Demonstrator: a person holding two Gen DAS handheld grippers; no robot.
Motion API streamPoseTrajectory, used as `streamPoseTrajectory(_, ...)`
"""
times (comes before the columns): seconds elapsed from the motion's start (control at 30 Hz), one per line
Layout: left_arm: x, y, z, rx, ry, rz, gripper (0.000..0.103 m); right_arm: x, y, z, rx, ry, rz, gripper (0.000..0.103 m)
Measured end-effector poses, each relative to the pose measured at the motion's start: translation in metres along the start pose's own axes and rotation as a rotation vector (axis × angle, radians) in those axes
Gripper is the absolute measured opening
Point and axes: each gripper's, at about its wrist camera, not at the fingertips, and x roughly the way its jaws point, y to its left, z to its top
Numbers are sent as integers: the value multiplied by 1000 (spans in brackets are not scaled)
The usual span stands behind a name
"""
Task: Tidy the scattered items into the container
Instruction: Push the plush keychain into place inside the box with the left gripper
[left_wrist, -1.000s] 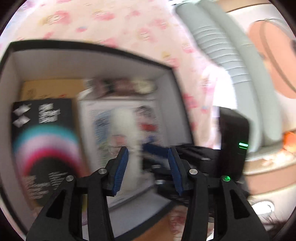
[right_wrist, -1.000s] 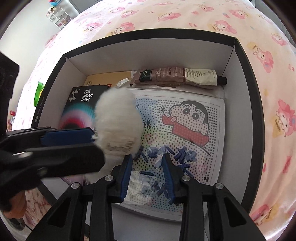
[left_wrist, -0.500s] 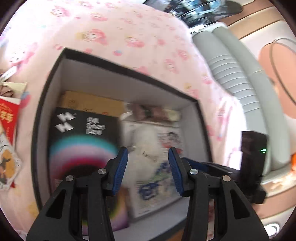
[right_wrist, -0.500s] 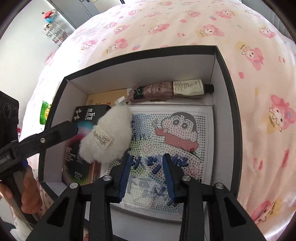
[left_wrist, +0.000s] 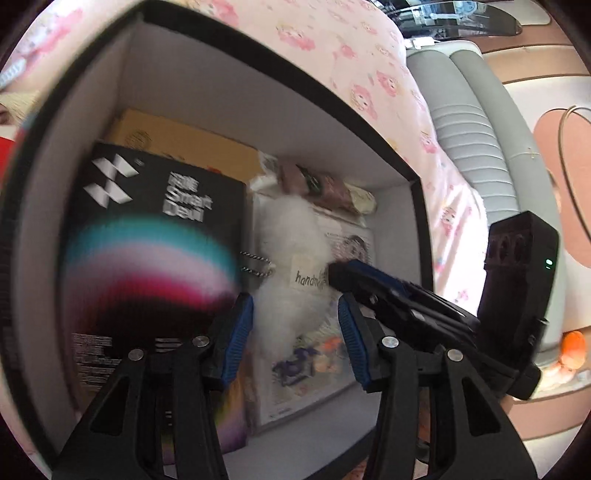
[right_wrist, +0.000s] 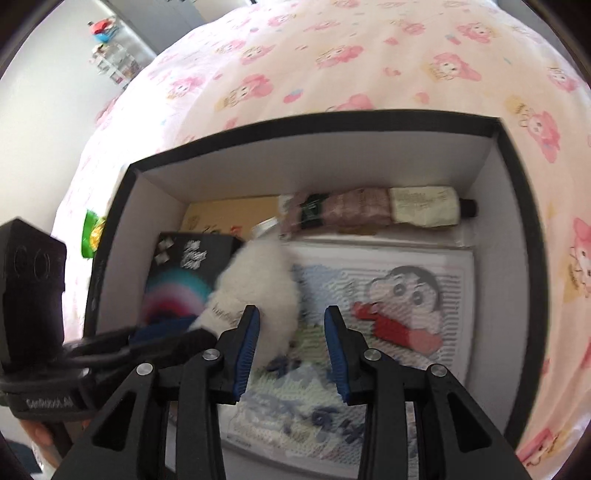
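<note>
Left wrist view showed your left gripper (left_wrist: 295, 332) spread and opening, the fluffy white handmade pouch (left_wrist: 291, 273) apparently loose just ahead, lengthwise along your fingers, inside the black-rimmed cardboard box (left_wrist: 277, 70).

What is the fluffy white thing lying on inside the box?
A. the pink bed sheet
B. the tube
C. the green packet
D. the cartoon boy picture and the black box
D: the fluffy white thing lies inside the box, resting across the cartoon boy picture and the edge of the black box.
</note>
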Motion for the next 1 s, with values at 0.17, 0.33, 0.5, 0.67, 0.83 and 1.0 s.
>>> streamPoseTrajectory(0.17, 3, -10, -2, 33, 2, -31, 49, 7, -16, -6, 58, 46, -16, 31)
streamPoseTrajectory(0.33, -12, -12, -2, 55, -54, -44, 52, 5, -4, -10, 7, 52, 0, 30)
streamPoseTrajectory(0.5, -16, -17, 0, 54, -65, -147, 54, 9, -3, -18, 6, 88, 18, 29)
streamPoseTrajectory(0.67, -13, -20, -1, 75, -41, -193, 54, 11, -6, -23, 30, 117, 57, 29)
streamPoseTrajectory(0.83, -12, -27, -2, 77, -42, -226, 54, 15, 5, -28, -10, 136, 70, 29)
streamPoseTrajectory(1.0, -8, -26, 0, 63, -33, -240, 54, 14, 13, -35, -36, 144, 102, 29)
